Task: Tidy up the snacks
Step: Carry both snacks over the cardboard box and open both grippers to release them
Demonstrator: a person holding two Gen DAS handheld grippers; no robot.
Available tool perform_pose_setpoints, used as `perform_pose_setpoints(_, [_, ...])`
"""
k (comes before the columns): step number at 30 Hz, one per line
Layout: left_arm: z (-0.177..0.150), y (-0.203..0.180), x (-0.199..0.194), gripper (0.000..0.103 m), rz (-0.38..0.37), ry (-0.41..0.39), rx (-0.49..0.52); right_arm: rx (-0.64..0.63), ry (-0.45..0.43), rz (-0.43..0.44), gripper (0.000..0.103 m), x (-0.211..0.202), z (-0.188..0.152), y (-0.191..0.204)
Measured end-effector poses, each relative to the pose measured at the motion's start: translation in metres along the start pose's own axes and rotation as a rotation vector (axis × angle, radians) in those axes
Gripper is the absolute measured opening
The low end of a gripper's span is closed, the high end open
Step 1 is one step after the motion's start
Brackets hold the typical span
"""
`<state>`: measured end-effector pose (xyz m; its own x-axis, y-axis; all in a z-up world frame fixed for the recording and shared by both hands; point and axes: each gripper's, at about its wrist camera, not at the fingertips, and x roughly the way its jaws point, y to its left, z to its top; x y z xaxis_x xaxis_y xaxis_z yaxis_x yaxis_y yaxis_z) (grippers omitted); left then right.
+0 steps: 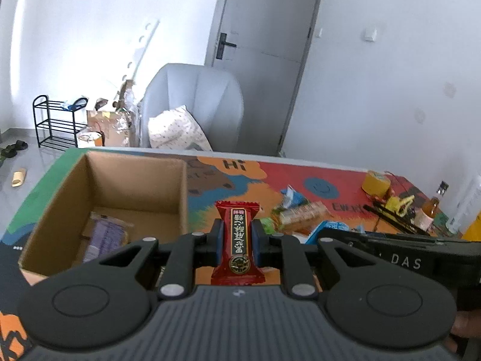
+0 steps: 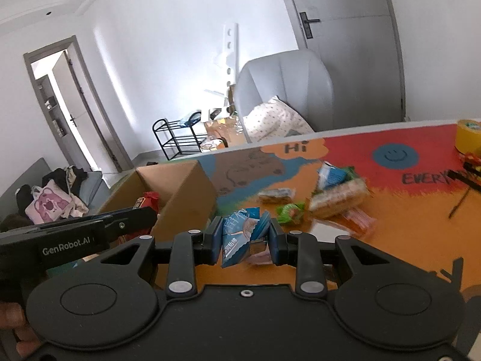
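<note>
— White walls, a grey door (image 1: 264, 45) and a grey armchair (image 1: 195, 102) stand behind the painted tabletop (image 2: 390, 210). What's held?

— The left gripper (image 1: 237, 234) is clamped on a red candy wrapper (image 1: 237, 240) with a black label strip and gold seal, upright between its blue pads, raised above the table just right of the cardboard box (image 1: 135, 186).

— And the other?

— The right gripper (image 2: 245, 237) pinches a crumpled light-blue packet (image 2: 240, 234), tilted, over the orange part of the table. Both grippers angle down toward the surface.

— Counts?

— One box, with one purplish packet (image 1: 105, 237) inside. At least five loose snacks (image 2: 324, 195) lie in a heap mid-table, plus one yellow tape roll (image 2: 467, 135) at the far edge.
</note>
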<state>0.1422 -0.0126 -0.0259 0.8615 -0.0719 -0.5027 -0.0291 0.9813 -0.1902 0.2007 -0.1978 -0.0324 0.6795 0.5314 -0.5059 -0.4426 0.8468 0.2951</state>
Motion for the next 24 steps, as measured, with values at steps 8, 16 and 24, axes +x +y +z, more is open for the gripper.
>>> perform_pose_setpoints(8, [0.007, 0.021, -0.013, 0.018, 0.038, -0.026, -0.018, -0.028, 0.001, 0.043, 0.029, 0.012, 0.008, 0.021])
perform_pose_setpoints(16, [0.014, 0.050, -0.019, 0.018, 0.091, -0.043, -0.054, -0.056, 0.006, 0.083, 0.029, 0.026, 0.014, 0.043])
perform_pose_setpoints(24, [0.016, 0.084, -0.013, 0.018, 0.141, -0.028, -0.114, -0.079, 0.017, 0.104, 0.029, 0.040, 0.018, 0.062])
